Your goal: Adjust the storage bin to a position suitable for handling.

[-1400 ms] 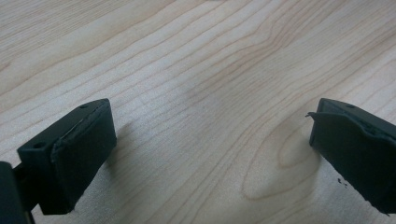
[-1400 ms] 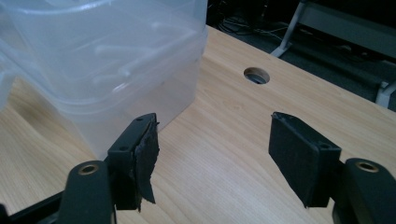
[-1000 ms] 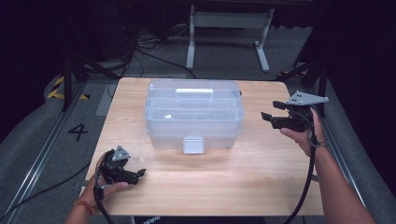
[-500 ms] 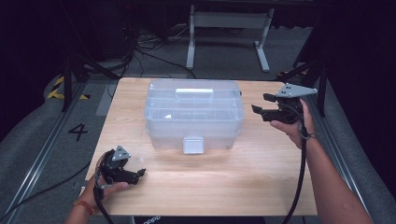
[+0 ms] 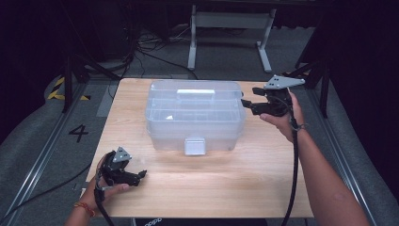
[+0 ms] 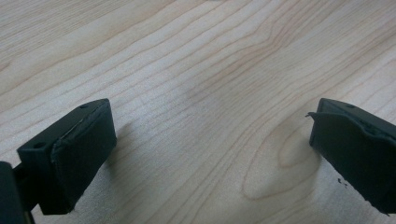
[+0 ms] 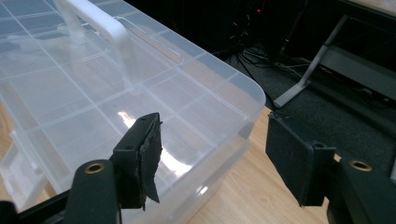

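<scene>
A clear plastic storage box (image 5: 195, 117) with a white handle (image 5: 195, 92) on its lid and a white latch (image 5: 195, 146) in front stands mid-table, lid down. My right gripper (image 5: 249, 96) hovers at the box's right end, at lid height, pointing left. In the right gripper view its jaws (image 7: 215, 154) are open, straddling the lid's corner (image 7: 233, 93) without touching it, and the handle (image 7: 98, 23) lies farther off. My left gripper (image 5: 141, 175) rests low at the table's front left, apart from the box. Its jaws (image 6: 210, 140) are open over bare wood.
The wooden table (image 5: 235, 188) has free surface in front of the box and at both sides. A metal stand (image 5: 230, 23) and cables lie on the floor behind. A floor mark "4" (image 5: 77, 133) sits at the left.
My right gripper has moved left and a little up, from beside the box to its right end. The left gripper has stayed put.
</scene>
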A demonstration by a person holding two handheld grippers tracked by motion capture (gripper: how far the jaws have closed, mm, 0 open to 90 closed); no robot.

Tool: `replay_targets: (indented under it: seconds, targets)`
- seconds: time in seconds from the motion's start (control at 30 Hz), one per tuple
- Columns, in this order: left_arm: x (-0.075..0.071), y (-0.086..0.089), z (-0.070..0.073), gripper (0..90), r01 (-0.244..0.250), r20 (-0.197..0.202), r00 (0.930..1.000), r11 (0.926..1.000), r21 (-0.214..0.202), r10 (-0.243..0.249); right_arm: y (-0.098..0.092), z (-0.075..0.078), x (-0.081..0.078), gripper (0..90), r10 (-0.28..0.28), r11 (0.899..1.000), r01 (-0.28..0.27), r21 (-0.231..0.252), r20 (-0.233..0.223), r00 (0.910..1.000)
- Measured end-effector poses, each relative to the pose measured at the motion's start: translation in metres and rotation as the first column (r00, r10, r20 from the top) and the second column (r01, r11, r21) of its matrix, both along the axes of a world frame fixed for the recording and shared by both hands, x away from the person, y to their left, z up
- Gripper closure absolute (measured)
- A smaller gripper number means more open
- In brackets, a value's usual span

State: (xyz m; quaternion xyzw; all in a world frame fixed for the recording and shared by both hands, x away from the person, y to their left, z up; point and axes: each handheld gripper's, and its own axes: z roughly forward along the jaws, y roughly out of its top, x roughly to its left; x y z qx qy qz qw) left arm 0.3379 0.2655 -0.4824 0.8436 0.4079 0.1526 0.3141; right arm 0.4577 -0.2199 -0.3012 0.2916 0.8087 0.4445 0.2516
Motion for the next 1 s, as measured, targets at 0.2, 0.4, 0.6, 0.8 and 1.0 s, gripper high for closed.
replay_targets:
  seconds: [0.2, 0.4, 0.6, 0.8, 1.0]
  targets:
    - [0.0, 0.0, 0.0, 0.9, 0.002, -0.003, 1.0, 1.0, 0.001, -0.002, 0.022, 0.002, 0.005, 36.9, 0.033, 0.999, -0.033, -0.016, -0.007, 0.9994]
    - [0.0, 0.0, 0.0, 0.9, 0.0, 0.001, 1.0, 1.0, -0.001, 0.0, 0.041, 0.003, 0.014, 36.9, 0.057, 0.998, -0.058, -0.032, -0.017, 0.9982]
    - [0.0, 0.0, 0.0, 0.9, 0.002, -0.003, 1.0, 1.0, 0.001, -0.002, 0.058, 0.003, 0.024, 37.1, 0.079, 0.996, -0.08, -0.046, -0.034, 0.9963]
    - [0.0, 0.0, 0.0, 0.9, -0.001, 0.003, 1.0, 1.0, -0.001, 0.001, 0.075, -0.002, 0.029, 37.4, 0.103, 0.991, -0.107, -0.085, -0.052, 0.9933]
    - [0.0, 0.0, 0.0, 0.9, 0.0, 0.001, 1.0, 1.0, 0.0, 0.0, 0.084, -0.003, 0.037, 38.6, 0.108, 0.987, -0.116, -0.107, -0.079, 0.9909]
